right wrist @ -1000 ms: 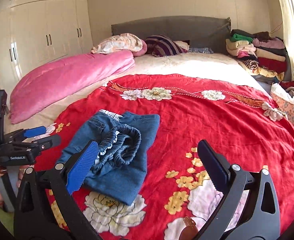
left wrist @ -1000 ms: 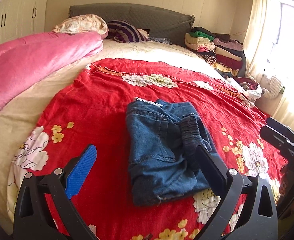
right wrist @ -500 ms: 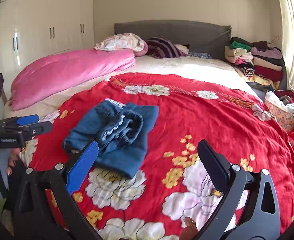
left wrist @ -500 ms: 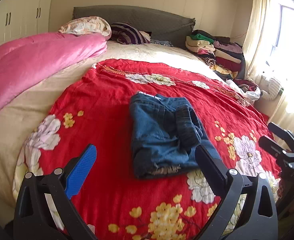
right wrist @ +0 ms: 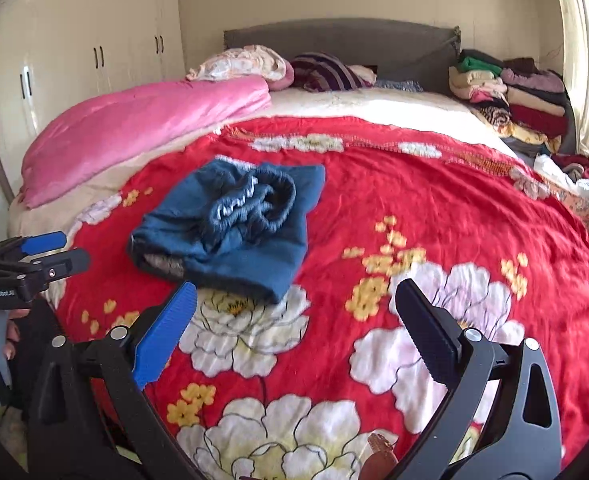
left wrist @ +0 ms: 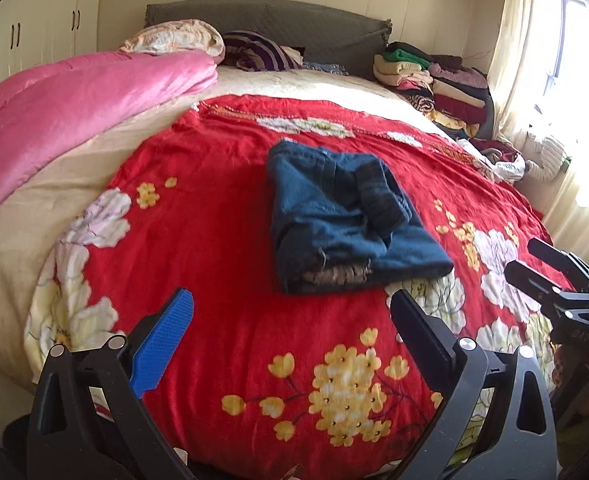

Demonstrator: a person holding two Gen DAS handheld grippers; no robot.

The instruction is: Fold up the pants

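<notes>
The blue denim pants (left wrist: 342, 216) lie folded into a compact bundle on the red flowered blanket (left wrist: 214, 240), with the elastic waistband on top. They also show in the right wrist view (right wrist: 234, 224). My left gripper (left wrist: 290, 312) is open and empty, held back from the pants near the bed's foot. My right gripper (right wrist: 294, 300) is open and empty, just short of the bundle's near corner. Each gripper shows at the edge of the other's view, the right one (left wrist: 554, 280) and the left one (right wrist: 42, 256).
A pink duvet (left wrist: 74, 108) lies along the bed's left side. Pillows (left wrist: 174, 40) sit by the grey headboard. A stack of folded clothes (left wrist: 434, 84) stands at the far right. White wardrobes (right wrist: 86, 64) line the left wall. A curtain (left wrist: 526, 40) hangs at right.
Both grippers have drawn back from the folded pants toward the foot of the bed. The pants now sit farther away and lie still.
</notes>
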